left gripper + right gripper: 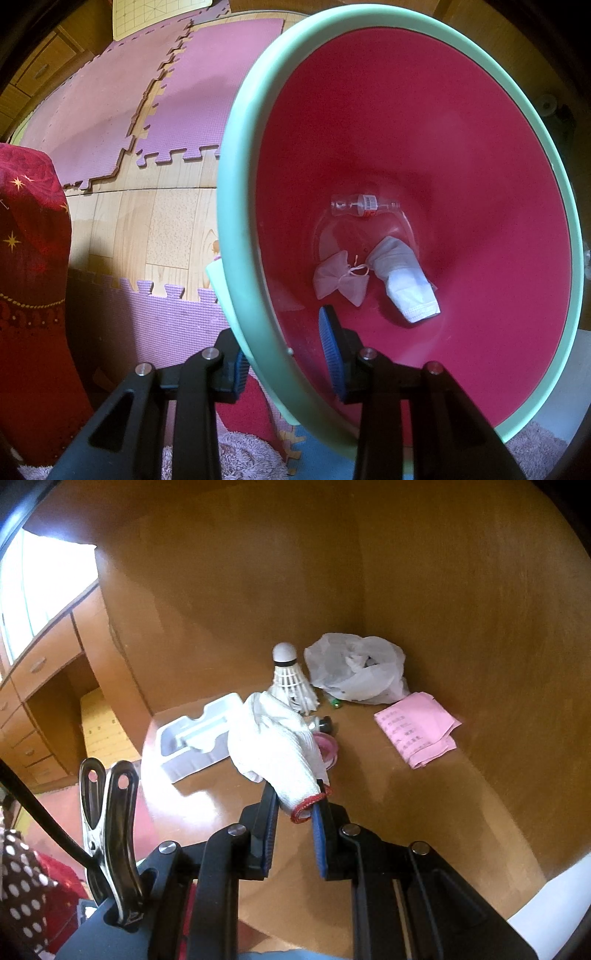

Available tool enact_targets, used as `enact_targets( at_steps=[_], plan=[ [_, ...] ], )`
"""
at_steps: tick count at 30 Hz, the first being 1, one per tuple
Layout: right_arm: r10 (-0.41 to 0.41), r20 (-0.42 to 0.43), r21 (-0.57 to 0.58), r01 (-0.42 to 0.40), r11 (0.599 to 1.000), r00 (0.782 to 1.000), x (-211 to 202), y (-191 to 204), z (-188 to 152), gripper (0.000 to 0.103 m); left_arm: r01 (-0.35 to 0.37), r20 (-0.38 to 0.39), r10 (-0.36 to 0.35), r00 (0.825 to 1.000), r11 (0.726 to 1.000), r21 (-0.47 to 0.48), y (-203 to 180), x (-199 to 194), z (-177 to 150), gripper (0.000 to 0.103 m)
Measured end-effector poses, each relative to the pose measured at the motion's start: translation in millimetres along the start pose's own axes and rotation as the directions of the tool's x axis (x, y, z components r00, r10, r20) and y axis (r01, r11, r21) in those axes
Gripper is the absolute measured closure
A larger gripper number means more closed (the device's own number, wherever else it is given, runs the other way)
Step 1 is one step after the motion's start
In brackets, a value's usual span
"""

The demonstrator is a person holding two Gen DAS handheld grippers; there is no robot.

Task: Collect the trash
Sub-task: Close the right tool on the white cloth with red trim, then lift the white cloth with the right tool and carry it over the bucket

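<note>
The right claw (295, 805) is clamped on the red-trimmed cuff of a white knitted cotton glove (273, 746), which it holds just above the near part of the brown wooden surface (369, 812); the pickup step looks done, and the next move calls for carrying the glove over the bin and letting go. The left claw (288, 365) is closed tight on the near rim of a round bin with a red inside and a pale green rim (236, 184), one finger inside, one outside. At the bin's bottom lie a small clear plastic bottle (364, 206), a white drawstring pouch (340, 278) and a crumpled white face mask (406, 288). Further back on the surface, toward its far corner, sit a white moulded plastic tray (195, 734), a white feather shuttlecock (290, 679), a crumpled translucent plastic bag (354, 668) and folded pink paper (417, 727). Beyond, pink foam floor mats (110, 110) cover a wooden floor.
</note>
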State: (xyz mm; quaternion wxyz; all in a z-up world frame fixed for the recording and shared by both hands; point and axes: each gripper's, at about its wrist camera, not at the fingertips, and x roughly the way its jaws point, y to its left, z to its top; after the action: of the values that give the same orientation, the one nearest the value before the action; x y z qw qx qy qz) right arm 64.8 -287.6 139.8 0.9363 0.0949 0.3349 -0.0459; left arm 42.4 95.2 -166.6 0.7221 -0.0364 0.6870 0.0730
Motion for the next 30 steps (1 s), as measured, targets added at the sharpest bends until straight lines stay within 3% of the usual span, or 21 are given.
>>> enact_targets(
  at_steps=[19,30],
  plan=[
    [0.136,-0.012,-0.029,-0.136,0.99,0.991,-17.3,37.3,-22.5,0.085,0.001,0.0,-0.001,1.0,1.0,0.0,0.6,-0.2,0.2,0.067],
    [0.174,-0.059,-0.093,-0.179,0.979,0.983,-13.9,64.6,-49.2,0.085,0.002,-0.001,-0.002,1.0,1.0,-0.001,-1.7,-0.6,-0.6,0.067]
  ],
)
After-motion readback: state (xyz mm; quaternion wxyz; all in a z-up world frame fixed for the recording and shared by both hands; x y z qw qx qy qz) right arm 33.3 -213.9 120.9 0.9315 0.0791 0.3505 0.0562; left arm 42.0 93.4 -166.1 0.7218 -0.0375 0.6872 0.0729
